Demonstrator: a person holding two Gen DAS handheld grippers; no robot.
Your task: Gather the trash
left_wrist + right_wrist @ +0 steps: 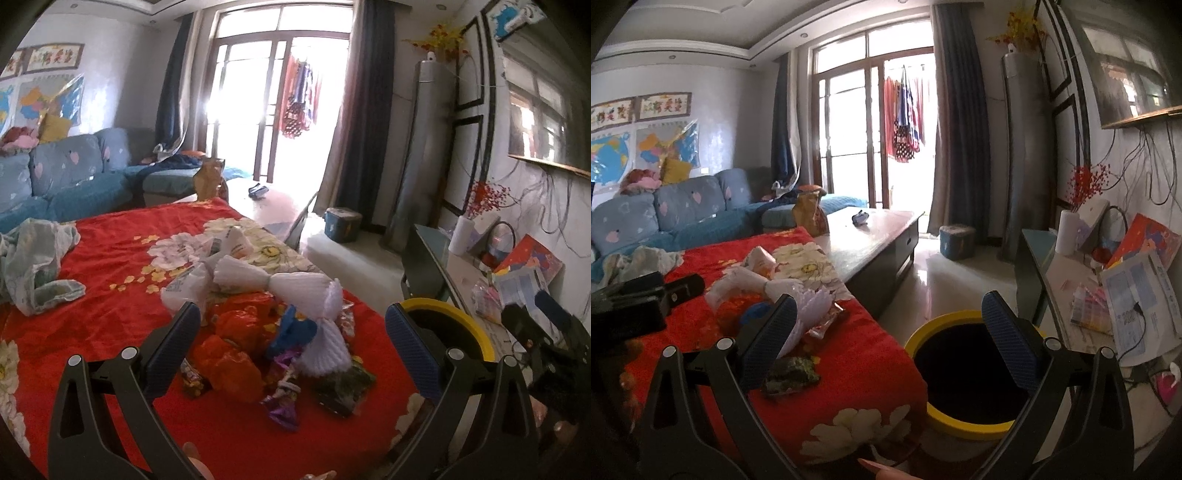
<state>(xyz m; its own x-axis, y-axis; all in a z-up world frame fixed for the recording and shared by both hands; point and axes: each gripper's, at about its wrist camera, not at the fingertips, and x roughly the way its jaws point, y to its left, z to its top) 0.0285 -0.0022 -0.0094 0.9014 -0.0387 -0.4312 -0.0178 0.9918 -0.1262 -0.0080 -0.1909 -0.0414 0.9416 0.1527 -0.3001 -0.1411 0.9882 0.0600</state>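
Note:
A heap of trash lies on the red flowered cloth (110, 314): white foam fruit nets (295, 284), orange plastic bags (229, 354), a blue scrap (291, 328), purple wrappers (282, 402) and a dark green wrapper (343, 387). My left gripper (291, 343) is open and empty, hovering just above the heap. A yellow-rimmed bin (964, 373) stands on the floor beside the table. My right gripper (888, 332) is open and empty, over the table edge and the bin. The green wrapper (792, 373) and foam net (809, 306) lie by its left finger.
A crumpled pale cloth (37, 262) lies at the cloth's left. A brown paper bag (208, 177) stands at the far end. A wooden coffee table (875, 236) lies beyond, a blue sofa (683, 214) to the left, and a cluttered side table (1108, 306) to the right.

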